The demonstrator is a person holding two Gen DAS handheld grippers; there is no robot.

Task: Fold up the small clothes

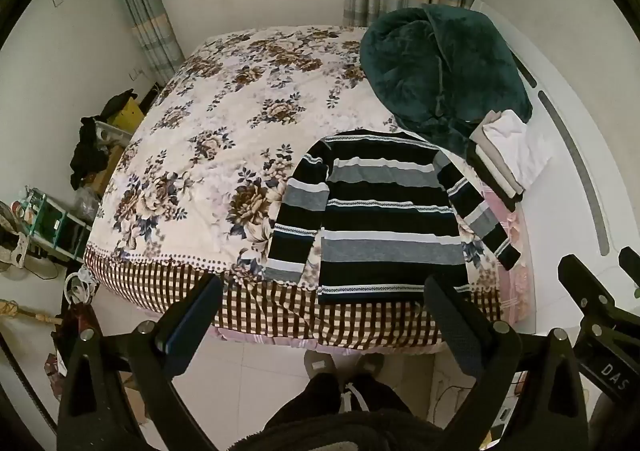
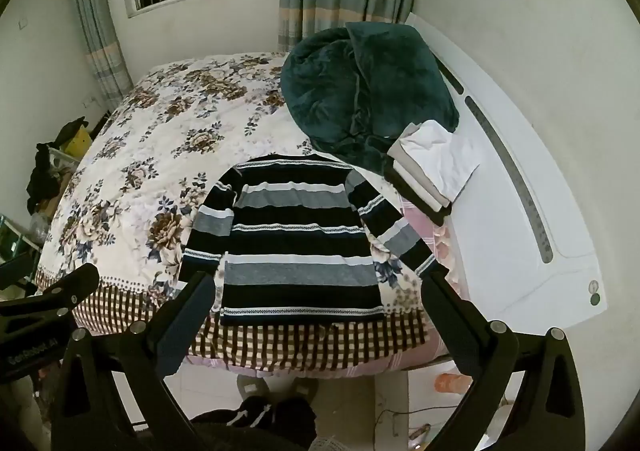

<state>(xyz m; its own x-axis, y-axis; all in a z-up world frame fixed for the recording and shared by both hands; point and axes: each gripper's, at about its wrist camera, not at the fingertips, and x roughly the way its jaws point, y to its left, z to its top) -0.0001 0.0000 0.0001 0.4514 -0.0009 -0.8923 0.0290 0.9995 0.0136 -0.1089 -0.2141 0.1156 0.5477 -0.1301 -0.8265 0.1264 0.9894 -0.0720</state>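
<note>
In the left wrist view, the black, grey and white striped knit sweater [image 1: 384, 219] lay spread flat at centre frame on the floral bedspread [image 1: 192, 155], sleeves out, no fold yet made. The left gripper [image 1: 320, 315] hung at the bottom with jaws wide apart, empty.

In the right wrist view, a stack of folded pale garments [image 2: 432, 167] sat right of centre, apparently done. The right gripper [image 2: 316, 315] gaped empty.
</note>
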